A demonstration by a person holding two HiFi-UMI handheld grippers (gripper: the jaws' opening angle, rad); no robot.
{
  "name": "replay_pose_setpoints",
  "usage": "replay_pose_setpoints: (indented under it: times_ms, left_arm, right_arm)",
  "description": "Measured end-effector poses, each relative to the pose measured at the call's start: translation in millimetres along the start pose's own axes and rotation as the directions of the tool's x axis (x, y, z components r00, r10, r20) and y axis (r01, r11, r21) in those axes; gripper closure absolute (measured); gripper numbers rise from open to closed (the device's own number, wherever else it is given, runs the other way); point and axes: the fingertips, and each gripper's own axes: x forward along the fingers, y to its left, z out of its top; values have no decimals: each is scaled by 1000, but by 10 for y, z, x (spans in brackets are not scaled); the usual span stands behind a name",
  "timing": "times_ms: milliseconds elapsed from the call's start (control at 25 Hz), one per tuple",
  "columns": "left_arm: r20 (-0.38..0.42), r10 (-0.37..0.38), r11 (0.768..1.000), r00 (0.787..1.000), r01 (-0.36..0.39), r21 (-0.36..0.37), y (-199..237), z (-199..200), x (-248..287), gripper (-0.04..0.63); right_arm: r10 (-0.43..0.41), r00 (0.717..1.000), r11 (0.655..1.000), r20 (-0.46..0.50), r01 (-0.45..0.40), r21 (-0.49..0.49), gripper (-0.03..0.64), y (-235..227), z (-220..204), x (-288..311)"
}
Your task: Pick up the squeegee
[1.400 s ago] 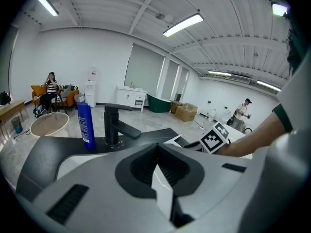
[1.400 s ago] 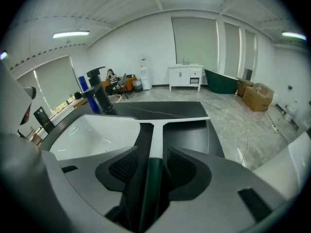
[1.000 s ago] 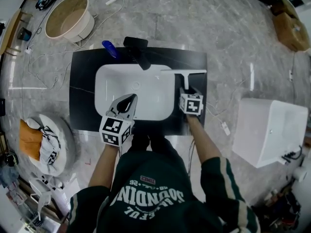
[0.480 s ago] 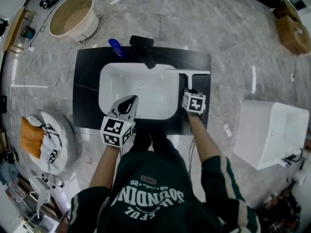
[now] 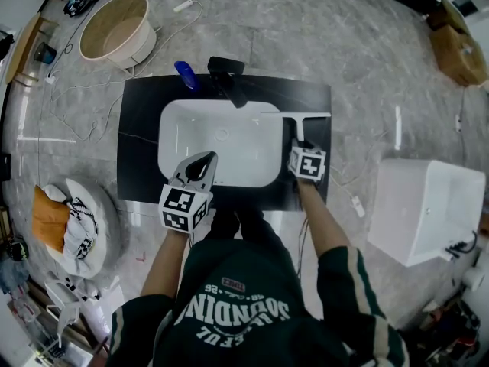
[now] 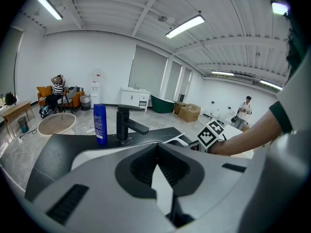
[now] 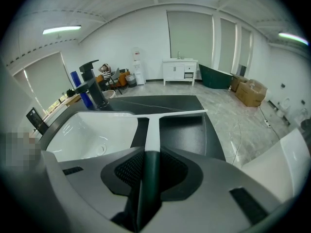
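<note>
We find the right gripper [image 7: 148,154] clamped on the dark handle of the squeegee [image 7: 152,129]. Its jaws have just been closing with that handle between them. The squeegee's white neck and blade extend away from the jaws over the black countertop [image 5: 137,144], just right of the white basin [image 5: 191,140]. The left gripper [image 6: 157,147] has its tips together, with nothing between them, over the basin's near part. A black faucet [image 5: 228,79] and a blue bottle [image 5: 186,75] stand behind the basin.
</note>
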Motion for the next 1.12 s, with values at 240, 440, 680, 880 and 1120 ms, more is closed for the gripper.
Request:
replay_pose_setpoints:
  times_ms: [240, 440, 680, 880, 1120]
  left_arm:
    - [16, -13, 1000, 1000, 13, 12, -36, 42, -78, 594]
    - [34, -21, 999, 999, 20, 32, -43, 86, -150, 594]
    - [68, -21, 998, 997, 17, 53, 3, 205, -237, 594]
    - [102, -12, 998, 995, 5, 67, 71, 326, -317, 594]
    - [152, 0, 996, 988, -14, 87, 152, 562, -386, 594]
  right_arm:
    - [-20, 998, 1000, 53, 21, -17, 529, 7, 98, -150]
    - [-40, 992, 998, 121, 46, -41, 529, -6, 201, -290]
    - [-29, 977, 998, 210, 40, -51, 529, 95, 405, -630]
    - [15, 957, 998, 290, 4, -64, 529, 257, 598, -935]
    - [71, 915, 995, 396, -38, -91, 529, 455, 953, -1338]
